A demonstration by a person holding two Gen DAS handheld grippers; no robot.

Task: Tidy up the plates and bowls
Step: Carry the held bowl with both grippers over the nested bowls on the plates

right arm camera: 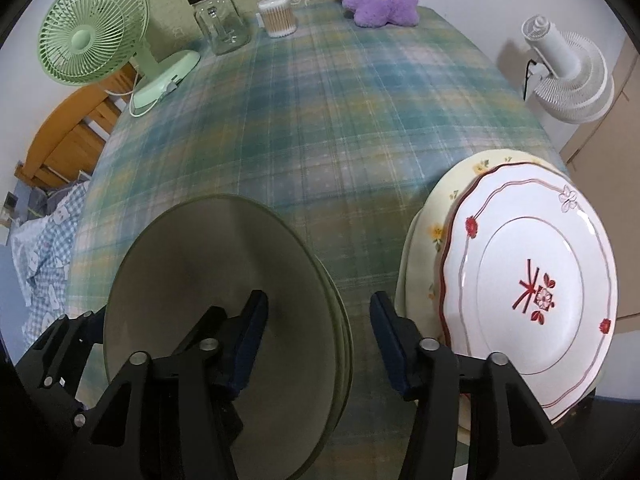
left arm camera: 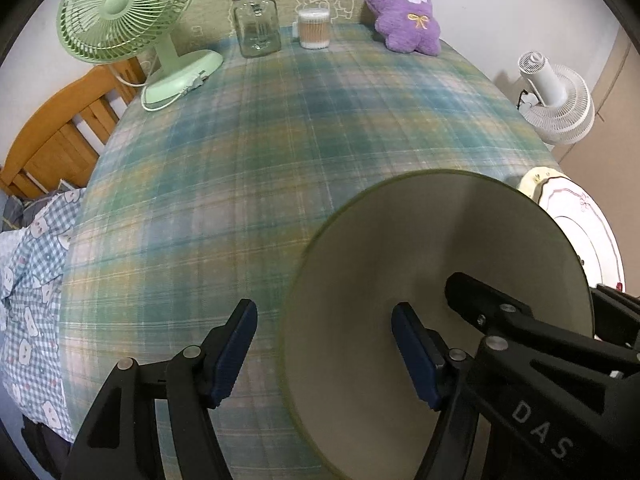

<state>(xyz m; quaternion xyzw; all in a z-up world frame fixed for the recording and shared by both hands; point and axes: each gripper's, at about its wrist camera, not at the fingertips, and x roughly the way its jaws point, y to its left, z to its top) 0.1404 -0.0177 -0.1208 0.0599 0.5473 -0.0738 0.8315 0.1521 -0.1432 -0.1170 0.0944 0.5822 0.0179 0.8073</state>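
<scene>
A dull olive-green plate [left arm camera: 400, 248] lies on the plaid tablecloth, and in the right wrist view it [right arm camera: 208, 248] tops a low stack of like plates. My left gripper [left arm camera: 328, 354] is open and straddles its left rim, one finger over the cloth and one over the plate. My right gripper [right arm camera: 320, 340] is open and straddles its right rim the same way. No pad presses on the plate. To the right, a white plate with red flowers [right arm camera: 532, 280] rests on a cream floral plate [right arm camera: 424, 248] at the table's right edge.
Along the far edge stand a green desk fan [left arm camera: 120, 12], a glass jar [left arm camera: 256, 20], a tub of cotton swabs [left arm camera: 314, 28] and a purple plush toy [left arm camera: 408, 12]. A white fan [right arm camera: 568, 76] stands off the table on the right. A wooden bed frame [left arm camera: 60, 136] and checked bedding [left arm camera: 32, 280] lie left.
</scene>
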